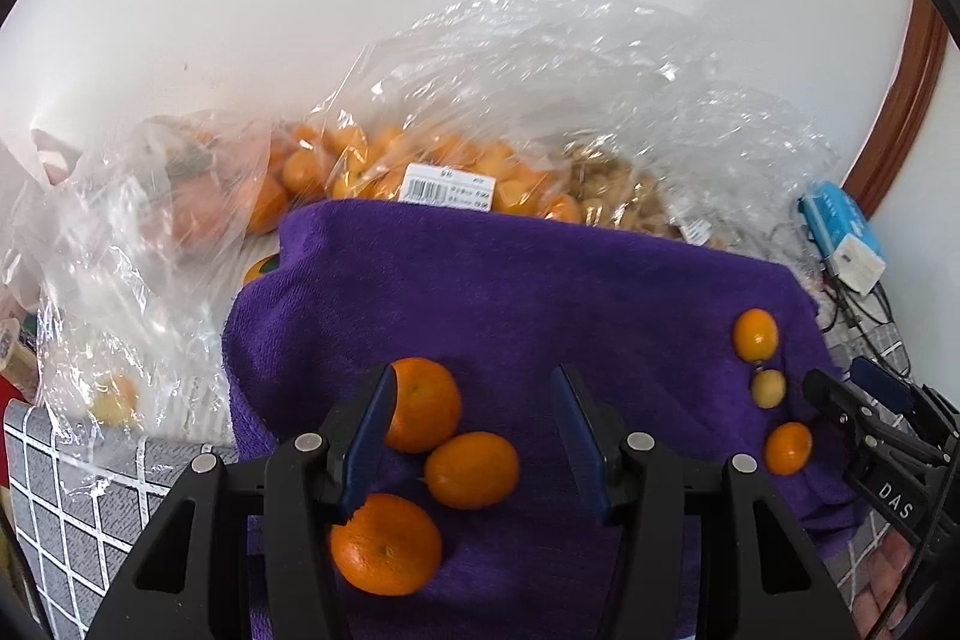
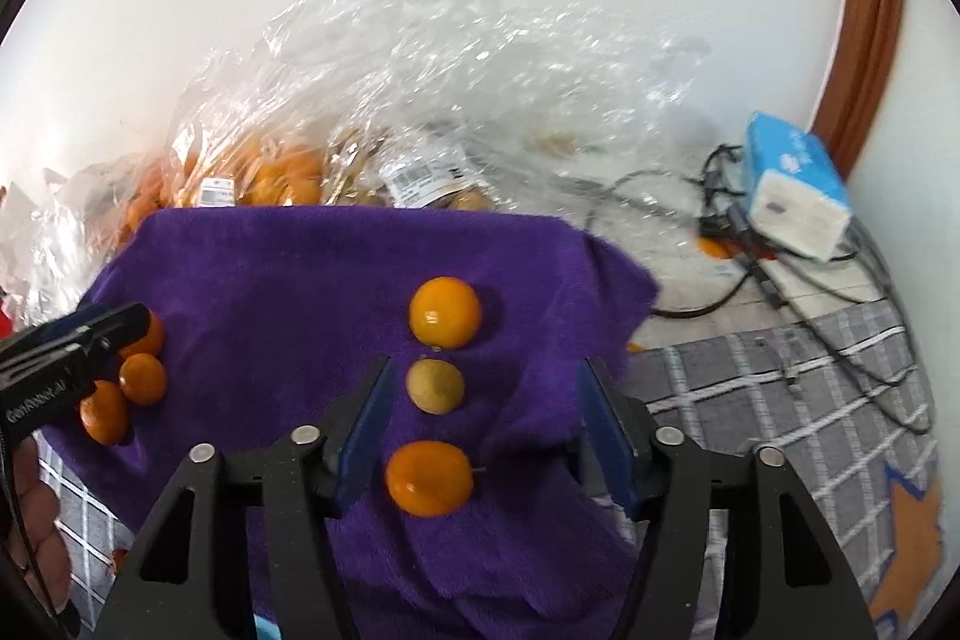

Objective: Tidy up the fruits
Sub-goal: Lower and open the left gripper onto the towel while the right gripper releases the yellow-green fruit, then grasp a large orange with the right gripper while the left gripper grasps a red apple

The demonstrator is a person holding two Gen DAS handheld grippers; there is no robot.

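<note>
Left tool (image 1: 474,439) released; three oranges (image 1: 471,469) cluster on the purple towel (image 1: 540,280) between and beside its jaws. Right tool (image 2: 486,424) released over a row of three small fruits (image 2: 435,386). Beyond both, bagged fruit (image 1: 420,166).

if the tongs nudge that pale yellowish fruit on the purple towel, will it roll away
Probably only a little. The pale fruit looks round and smooth, so it could roll, but the purple towel looks plush and should slow it. The orange fruits on either side may block it.
</note>
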